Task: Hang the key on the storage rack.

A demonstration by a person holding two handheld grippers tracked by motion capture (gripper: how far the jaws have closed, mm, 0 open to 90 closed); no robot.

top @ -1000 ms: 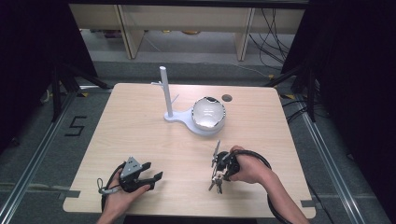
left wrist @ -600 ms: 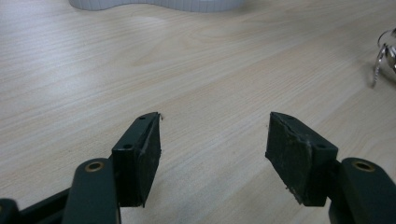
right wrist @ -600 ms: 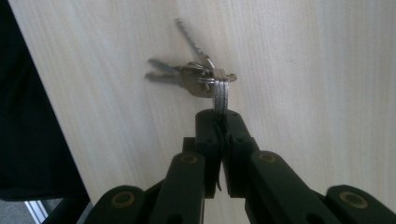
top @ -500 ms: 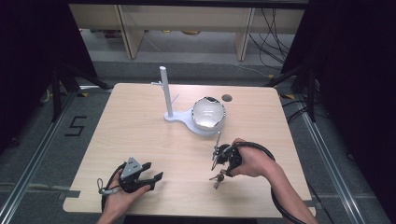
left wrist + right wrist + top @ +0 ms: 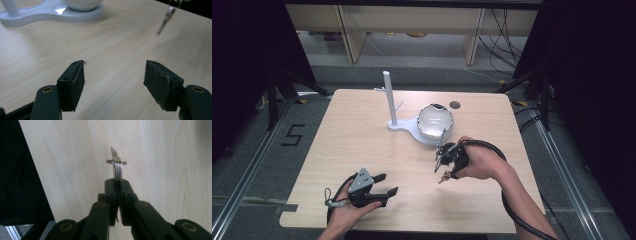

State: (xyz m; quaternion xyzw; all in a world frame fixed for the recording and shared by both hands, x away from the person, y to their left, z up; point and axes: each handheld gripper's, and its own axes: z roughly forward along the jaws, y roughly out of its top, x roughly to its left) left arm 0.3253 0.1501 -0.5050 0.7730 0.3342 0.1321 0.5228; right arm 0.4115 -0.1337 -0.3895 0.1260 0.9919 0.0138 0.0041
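Pale wooden counter: right gripper jaws clench a key ring; left gripper jaws released. Lifting steadily should prevent swinging.

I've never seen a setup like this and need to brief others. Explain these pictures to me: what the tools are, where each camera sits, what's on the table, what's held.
A person works at a wooden table with a hand-held two-jaw gripper in each hand. One picture looks down from above; the other two come from cameras riding on each gripper. The left gripper is open and holds nothing. The right gripper is shut on a key ring with keys. Farther back sits a white stand with an upright post and a round bowl.
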